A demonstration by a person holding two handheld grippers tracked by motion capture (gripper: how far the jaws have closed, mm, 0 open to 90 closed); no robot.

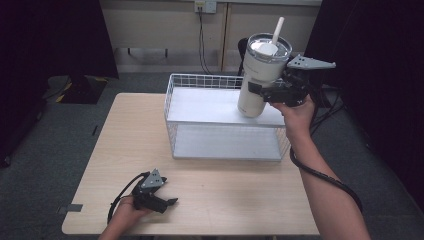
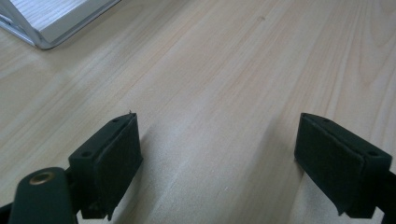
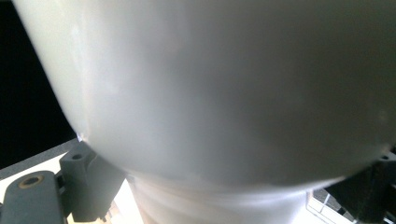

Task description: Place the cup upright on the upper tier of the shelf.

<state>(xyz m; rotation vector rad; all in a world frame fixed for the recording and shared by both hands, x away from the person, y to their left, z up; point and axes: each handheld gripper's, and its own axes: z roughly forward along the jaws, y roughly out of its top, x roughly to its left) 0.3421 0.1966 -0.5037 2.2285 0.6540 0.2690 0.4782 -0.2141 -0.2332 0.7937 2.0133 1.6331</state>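
Clamping the white straw tumbler [image 1: 262,75] at mid-body, the right gripper [image 1: 260,91] tilts it, seemingly for shelving on the wire rack [image 1: 220,107], while the left gripper [image 1: 170,202] idles wide open at seven o'clock.

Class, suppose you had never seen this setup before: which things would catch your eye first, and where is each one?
First comes the white tumbler with its straw, tilted above the right end of the wire shelf rack, clamped by the right gripper. Next is that two-level rack, standing at the far middle of the wooden table. Last, the left gripper rests at the near left edge, its jaws wide apart over bare wood.
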